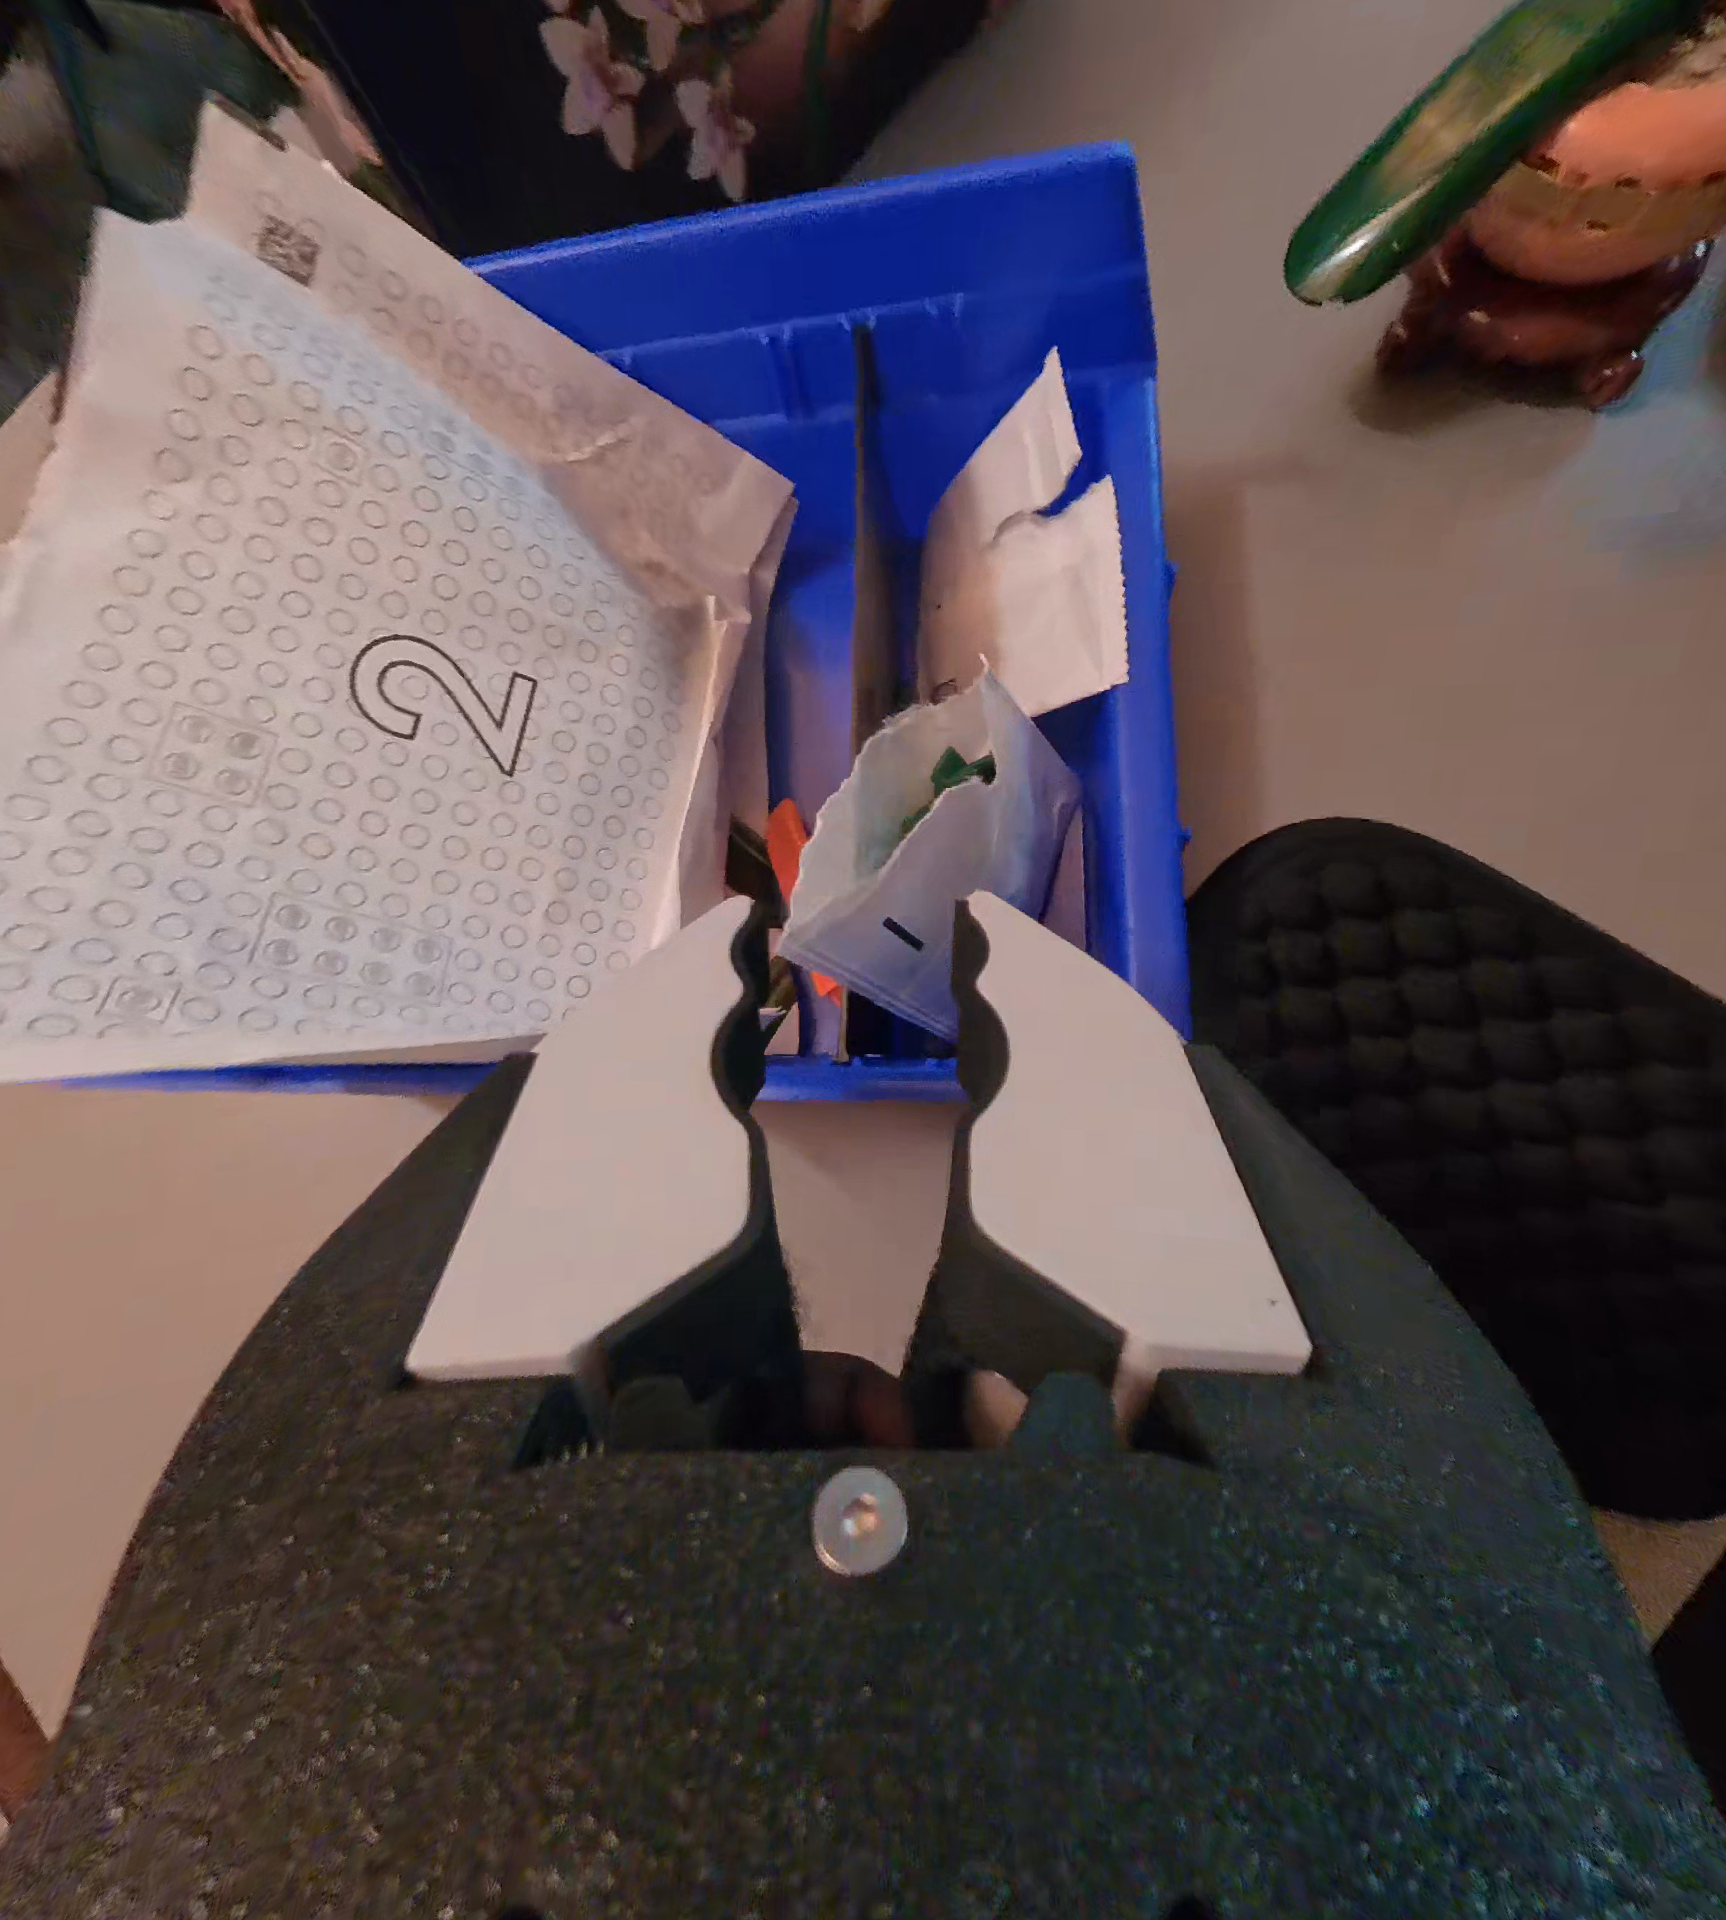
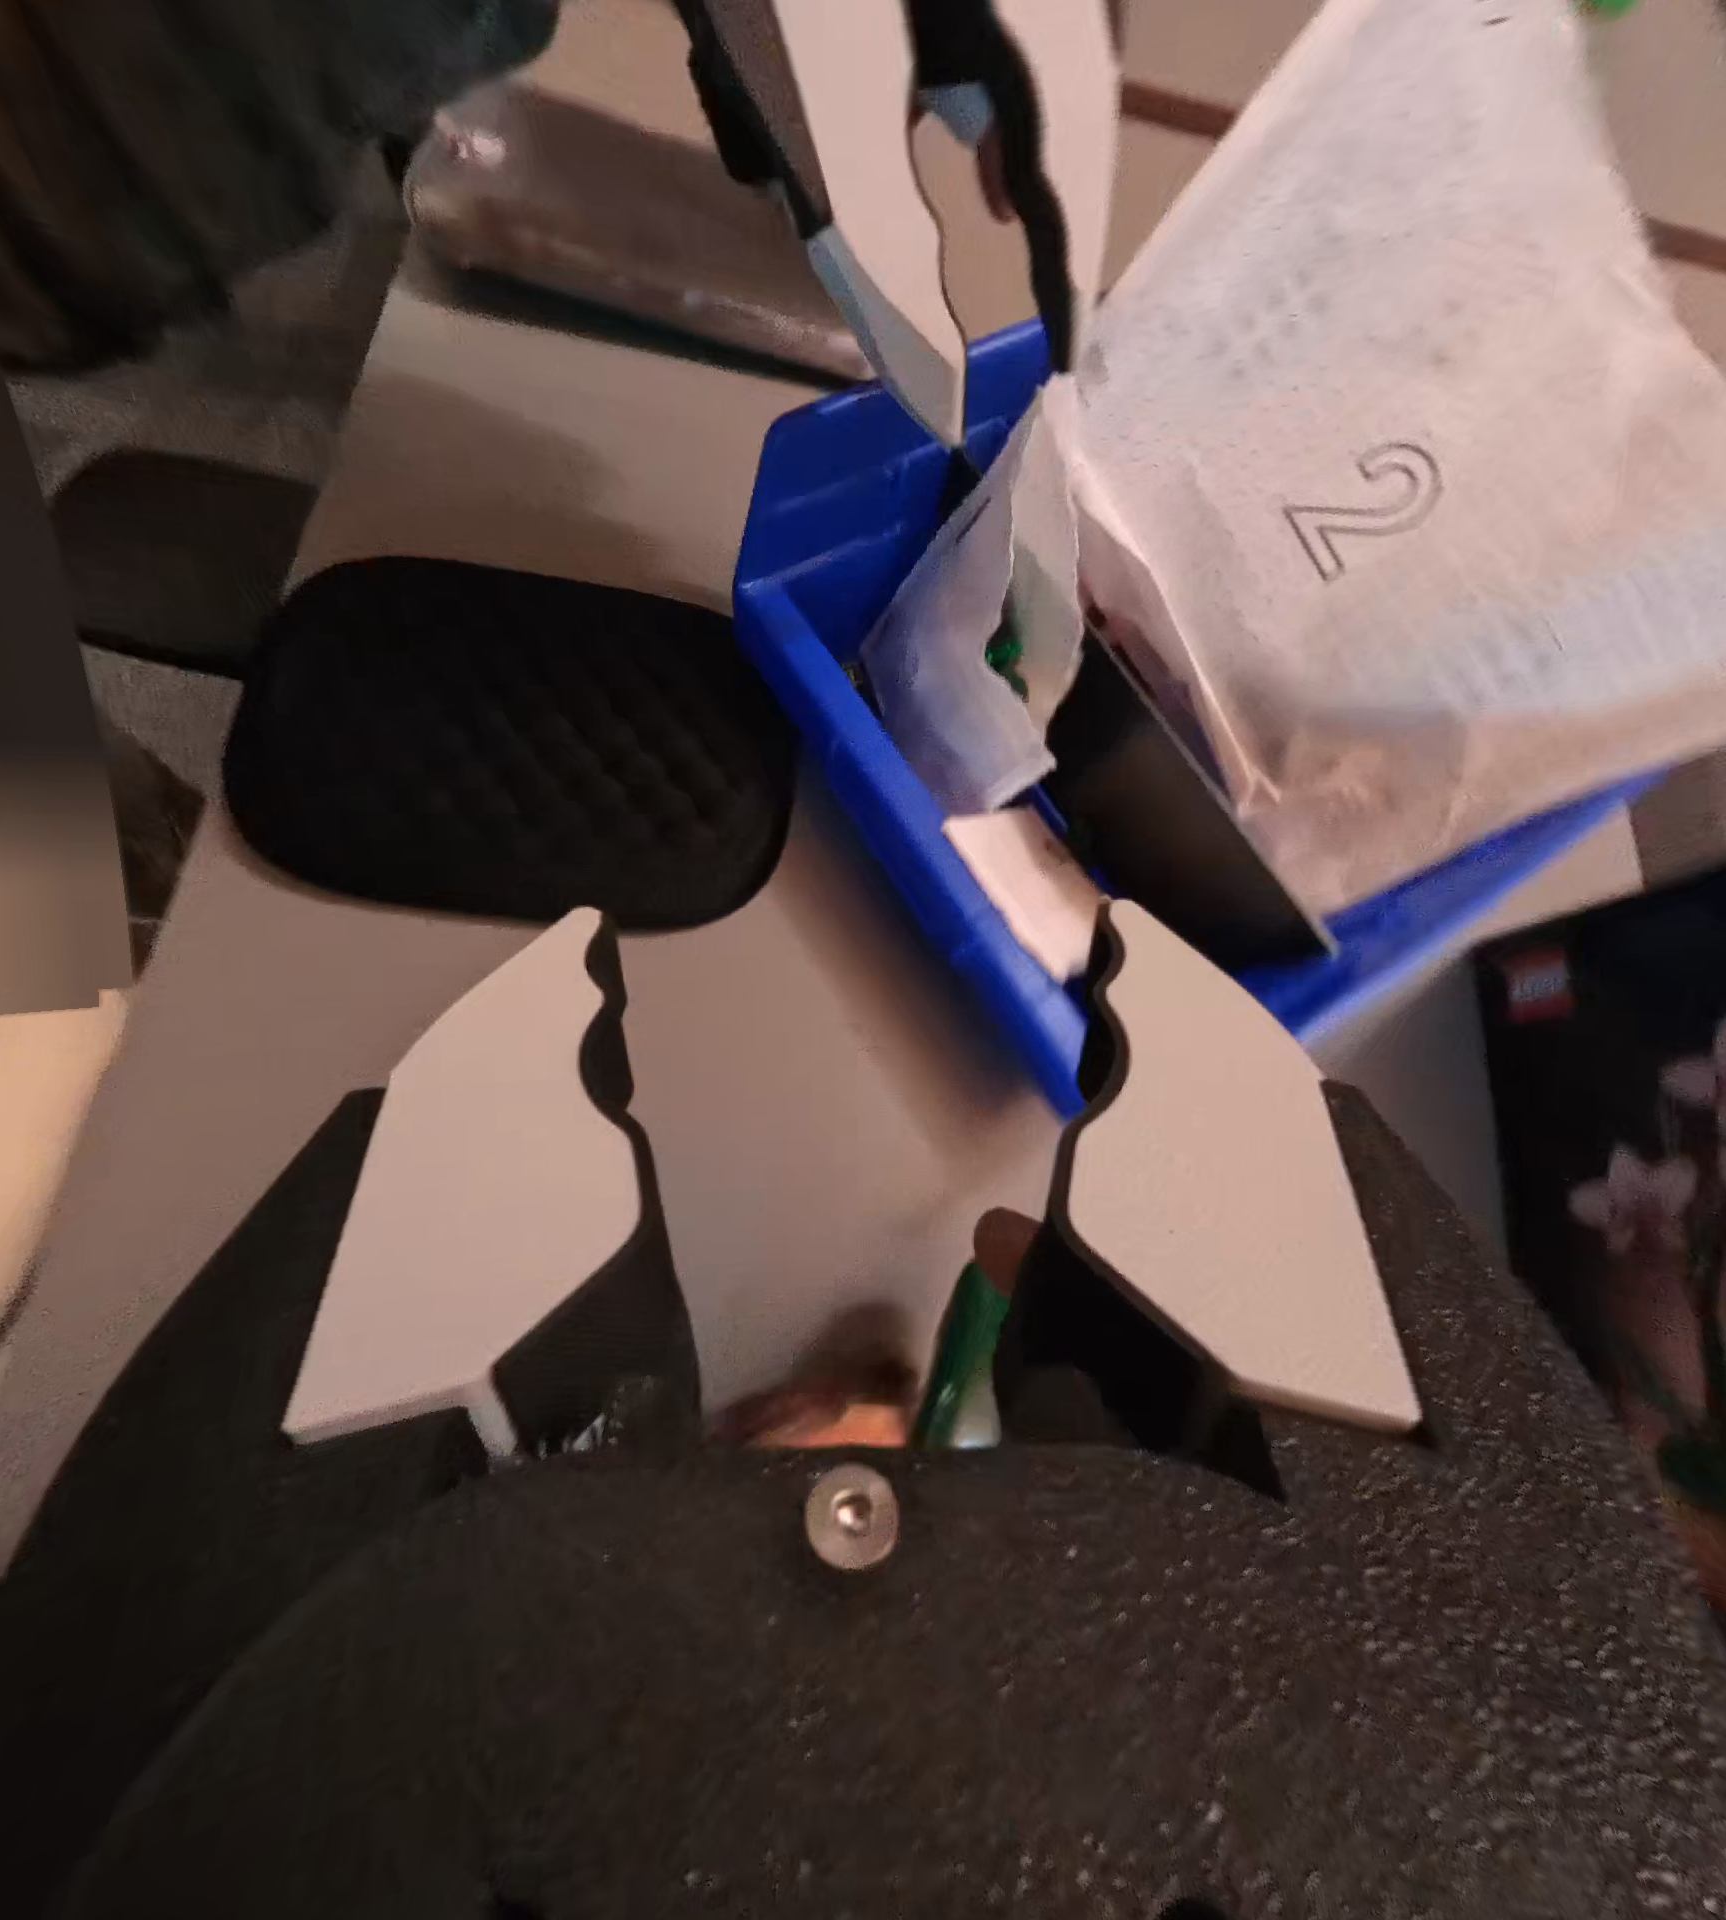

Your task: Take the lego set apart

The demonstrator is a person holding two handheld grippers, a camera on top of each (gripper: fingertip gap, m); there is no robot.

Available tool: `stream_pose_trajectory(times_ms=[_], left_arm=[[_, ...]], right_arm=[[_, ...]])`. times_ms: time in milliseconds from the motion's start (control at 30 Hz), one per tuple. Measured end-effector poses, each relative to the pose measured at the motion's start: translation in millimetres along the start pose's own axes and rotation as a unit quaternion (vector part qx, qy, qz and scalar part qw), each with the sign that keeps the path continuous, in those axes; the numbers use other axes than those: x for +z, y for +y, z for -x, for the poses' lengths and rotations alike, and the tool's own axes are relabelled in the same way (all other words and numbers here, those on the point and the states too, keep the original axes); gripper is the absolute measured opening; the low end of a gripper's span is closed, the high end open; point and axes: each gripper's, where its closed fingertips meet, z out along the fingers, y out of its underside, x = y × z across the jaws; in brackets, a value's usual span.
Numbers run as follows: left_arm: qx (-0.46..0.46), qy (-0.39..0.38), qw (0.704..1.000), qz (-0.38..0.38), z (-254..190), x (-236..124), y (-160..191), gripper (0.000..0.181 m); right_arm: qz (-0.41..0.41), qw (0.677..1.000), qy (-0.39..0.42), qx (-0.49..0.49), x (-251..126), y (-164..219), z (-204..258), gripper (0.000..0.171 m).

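While both grippers hang over the pale table, the blue bin sits between a black textured pad and a dark printed box showing orchids and a logo; a large white paper bag, printed with studs and a numeral, lies across the bin's rim; a smaller torn bag inside holds green lego pieces, mostly hidden; the lego plant model is cut off at the frame edge; the left gripper is spread around the small bag's corner; the right gripper gapes empty.
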Motion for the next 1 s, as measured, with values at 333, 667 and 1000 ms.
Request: stream_pose_trajectory(times_ms=[333, 667, 1000], left_arm=[[0.036, 0.017, 0.999, -0.025, 3.7, 1.3, 6.3, 0.033], [0.038, -0.043, 0.988, -0.141, 5.6, -25.6, -0.1, 0.031], [-0.008, -0.080, 0.972, -0.223, -9.4, -34.2, -8.4, 0.047]], right_arm=[[0.070, 0.995, -0.042, -0.051, 122.3, -33.3, -54.2, 0.057], [0.064, 0.989, -0.047, -0.125, 139.0, -35.2, -49.2, 0.000], [0.043, 0.979, -0.044, -0.192, 105.5, -61.1, -46.7, 0.000]])
